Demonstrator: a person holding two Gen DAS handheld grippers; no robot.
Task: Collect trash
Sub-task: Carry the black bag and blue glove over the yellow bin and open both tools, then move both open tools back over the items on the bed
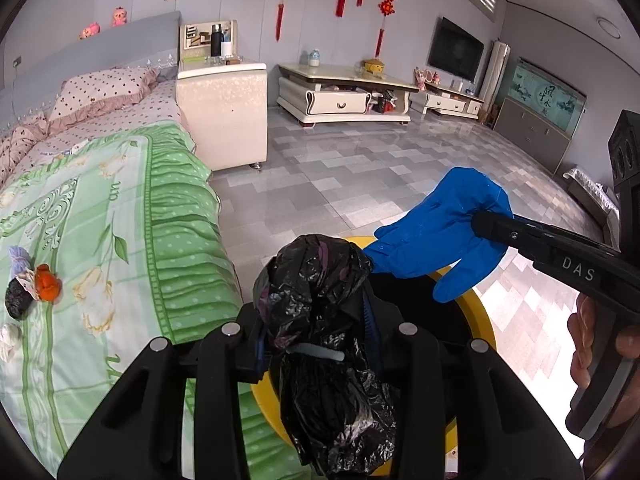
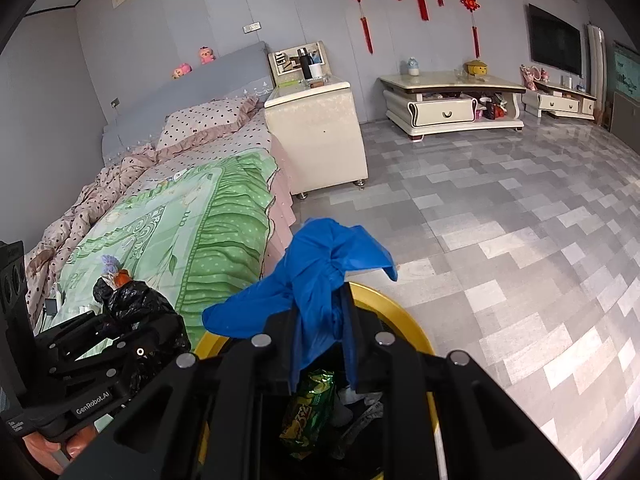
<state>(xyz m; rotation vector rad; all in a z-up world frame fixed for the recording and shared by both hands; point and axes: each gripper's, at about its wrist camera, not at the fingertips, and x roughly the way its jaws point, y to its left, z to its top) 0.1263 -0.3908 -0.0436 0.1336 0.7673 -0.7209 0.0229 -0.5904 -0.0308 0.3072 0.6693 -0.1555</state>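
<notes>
My left gripper [image 1: 316, 336] is shut on a crumpled black plastic bag [image 1: 312, 276], which bulges up and hangs down between the fingers above a yellow-rimmed bin [image 1: 482, 308]. From the right, my right gripper [image 1: 482, 222] reaches in, shut on a blue glove [image 1: 436, 224] that dangles over the same bin. In the right wrist view the blue glove [image 2: 328, 256] drapes from the right gripper [image 2: 320, 312] over the bin's yellow rim [image 2: 396, 312]. A green snack wrapper [image 2: 308, 404] lies inside. At the left is the left gripper [image 2: 120, 332] with the black bag [image 2: 132, 300].
A bed with a green sheet [image 1: 120, 220] lies left of the bin. On it lie small scraps: orange [image 1: 46, 284], black [image 1: 18, 298], purple [image 1: 20, 258], white [image 1: 10, 338]. A cream nightstand [image 1: 224, 116] and low cabinet [image 1: 340, 92] stand beyond the grey tile floor [image 1: 340, 168].
</notes>
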